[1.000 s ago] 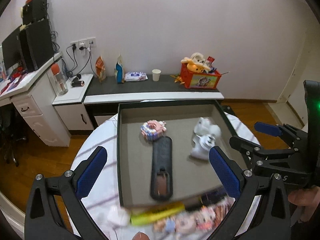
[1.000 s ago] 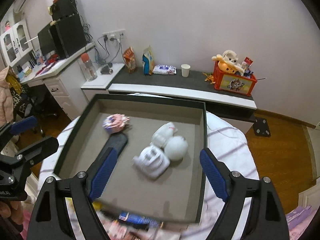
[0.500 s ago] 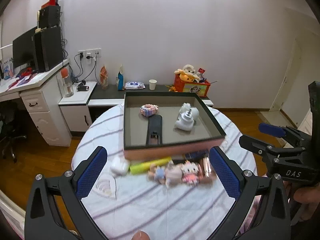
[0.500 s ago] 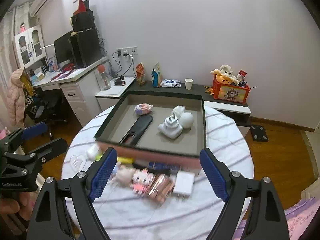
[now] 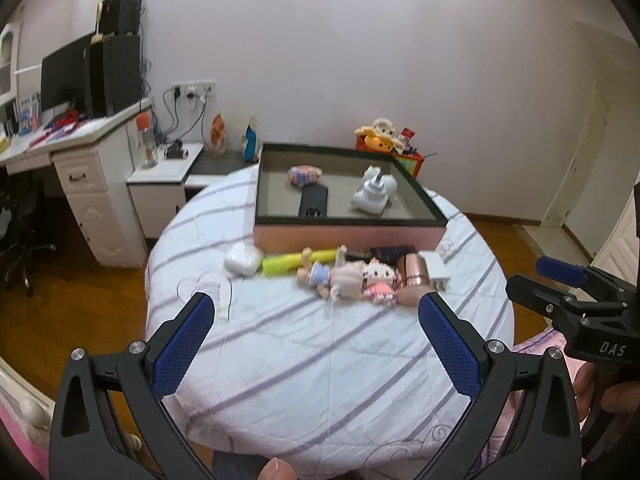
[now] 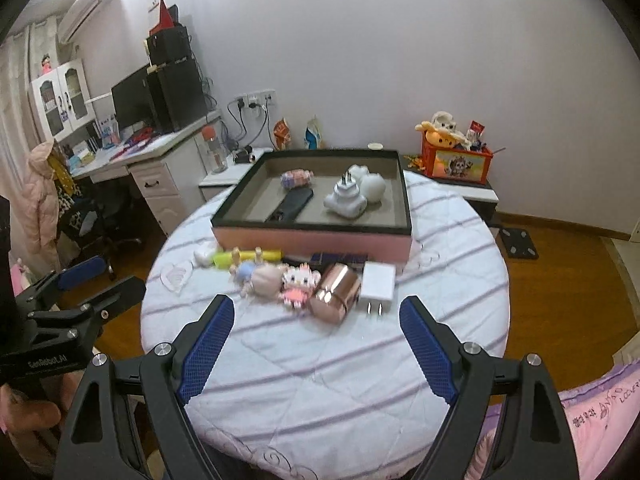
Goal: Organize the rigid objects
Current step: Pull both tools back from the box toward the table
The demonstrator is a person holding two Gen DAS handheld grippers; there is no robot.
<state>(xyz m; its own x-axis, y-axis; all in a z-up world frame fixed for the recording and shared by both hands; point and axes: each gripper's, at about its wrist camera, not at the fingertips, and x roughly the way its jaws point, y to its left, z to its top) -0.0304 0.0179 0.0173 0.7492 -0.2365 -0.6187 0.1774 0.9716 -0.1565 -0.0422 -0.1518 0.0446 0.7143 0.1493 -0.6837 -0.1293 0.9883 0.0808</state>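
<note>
With my left gripper and right gripper both spread and empty over the round striped table's near edge, I risk scattering the touching row beside the pink-walled tray, since the glossy rose-gold cylinder could roll.

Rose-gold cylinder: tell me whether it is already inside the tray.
No: the rose-gold cylinder lies on the striped tablecloth in front of the tray, between the pink cat figure and the white charger.
</note>
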